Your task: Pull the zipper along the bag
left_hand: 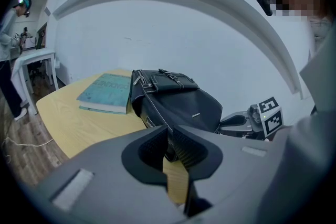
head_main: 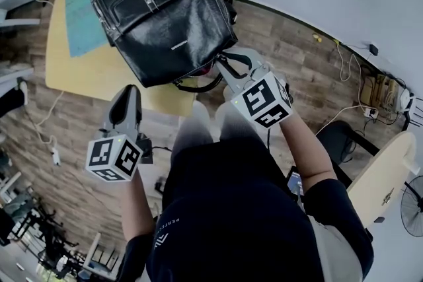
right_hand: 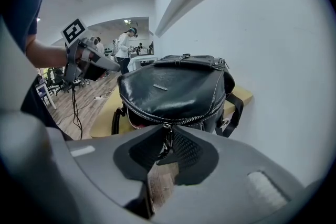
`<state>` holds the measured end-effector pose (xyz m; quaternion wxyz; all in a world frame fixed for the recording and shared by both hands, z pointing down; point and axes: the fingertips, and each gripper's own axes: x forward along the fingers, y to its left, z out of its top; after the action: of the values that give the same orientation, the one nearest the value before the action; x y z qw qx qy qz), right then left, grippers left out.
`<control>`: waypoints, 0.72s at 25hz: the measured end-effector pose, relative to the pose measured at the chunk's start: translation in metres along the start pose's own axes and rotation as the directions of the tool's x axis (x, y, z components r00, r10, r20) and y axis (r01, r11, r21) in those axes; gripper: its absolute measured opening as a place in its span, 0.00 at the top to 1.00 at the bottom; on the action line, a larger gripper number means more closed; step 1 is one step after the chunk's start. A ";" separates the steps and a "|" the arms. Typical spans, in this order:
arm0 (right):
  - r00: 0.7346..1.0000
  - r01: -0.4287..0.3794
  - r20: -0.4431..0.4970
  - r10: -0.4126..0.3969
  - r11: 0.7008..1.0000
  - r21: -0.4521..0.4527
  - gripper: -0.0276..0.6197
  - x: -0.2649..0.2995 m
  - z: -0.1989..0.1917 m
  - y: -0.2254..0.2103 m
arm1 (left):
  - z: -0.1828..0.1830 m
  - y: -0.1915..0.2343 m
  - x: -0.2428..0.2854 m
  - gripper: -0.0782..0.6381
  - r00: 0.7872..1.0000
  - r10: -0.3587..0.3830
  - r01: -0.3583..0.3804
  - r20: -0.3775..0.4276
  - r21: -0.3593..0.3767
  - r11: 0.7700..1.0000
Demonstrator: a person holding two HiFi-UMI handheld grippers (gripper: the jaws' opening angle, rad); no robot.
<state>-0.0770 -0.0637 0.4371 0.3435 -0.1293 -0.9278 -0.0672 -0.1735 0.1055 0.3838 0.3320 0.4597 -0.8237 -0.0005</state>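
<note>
A black leather bag lies on a pale wooden table. Its silver zipper runs along the edge nearest me and stands partly open at the left. My right gripper is at that edge, and the dangling zipper pull sits pinched between its pads. My left gripper hovers off the table's front edge, short of the bag, jaws a narrow slit apart with nothing in them.
A teal book lies on the table left of the bag. A white wall stands close behind the table. The bag's strap hangs at its right side. Cables and a chair are on the wood floor; people stand far off.
</note>
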 end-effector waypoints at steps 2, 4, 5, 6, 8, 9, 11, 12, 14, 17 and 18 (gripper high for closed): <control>1.000 0.011 -0.013 -0.011 1.000 0.005 0.87 -0.002 0.000 -0.001 | -0.001 -0.001 0.002 0.82 1.000 -0.001 0.001 0.004 -0.002 1.000; 1.000 0.022 -0.020 -0.021 1.000 0.014 0.90 -0.006 0.000 0.000 | -0.001 -0.003 0.003 0.82 1.000 -0.003 0.003 0.005 -0.002 1.000; 1.000 0.023 -0.019 -0.023 1.000 0.021 0.93 -0.007 0.000 0.001 | -0.002 -0.004 0.003 0.82 1.000 -0.004 0.004 0.005 -0.001 1.000; 1.000 0.023 -0.016 -0.022 0.999 0.030 0.94 -0.009 0.000 0.002 | -0.002 -0.005 0.003 0.82 1.000 -0.006 0.006 0.006 -0.001 1.000; 1.000 0.019 -0.013 -0.019 0.999 0.050 0.94 -0.011 -0.001 0.002 | -0.003 -0.007 0.003 0.82 1.000 -0.009 0.009 0.008 -0.003 1.000; 1.000 0.016 -0.012 -0.015 0.998 0.062 0.94 -0.012 -0.001 0.001 | -0.004 -0.007 0.002 0.82 1.000 -0.011 0.011 0.009 -0.004 1.000; 1.000 0.009 -0.015 -0.008 0.997 0.077 0.94 -0.014 0.001 0.001 | -0.004 -0.008 0.002 0.81 1.000 -0.020 0.020 0.012 -0.006 1.000; 1.000 0.007 -0.020 -0.005 0.997 0.077 0.94 -0.015 0.001 0.001 | -0.004 -0.009 0.002 0.80 1.000 -0.025 0.025 0.013 -0.007 1.000; 0.999 0.006 -0.039 -0.003 0.998 0.068 0.94 -0.017 0.001 0.002 | -0.004 -0.010 0.004 0.79 0.999 -0.038 0.038 0.013 -0.006 0.999; 0.997 0.010 -0.073 -0.006 0.998 0.058 0.94 -0.018 0.002 0.003 | -0.006 -0.014 0.008 0.75 0.997 -0.072 0.072 0.001 0.001 0.997; 0.997 0.013 -0.083 -0.009 0.998 0.057 0.94 -0.018 0.002 0.004 | -0.006 -0.016 0.010 0.74 0.996 -0.084 0.084 -0.004 0.005 0.996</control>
<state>-0.0640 -0.0631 0.4241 0.3846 -0.1115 -0.9151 -0.0478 -0.1618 0.0910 0.3892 0.3321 0.4948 -0.8030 -0.0116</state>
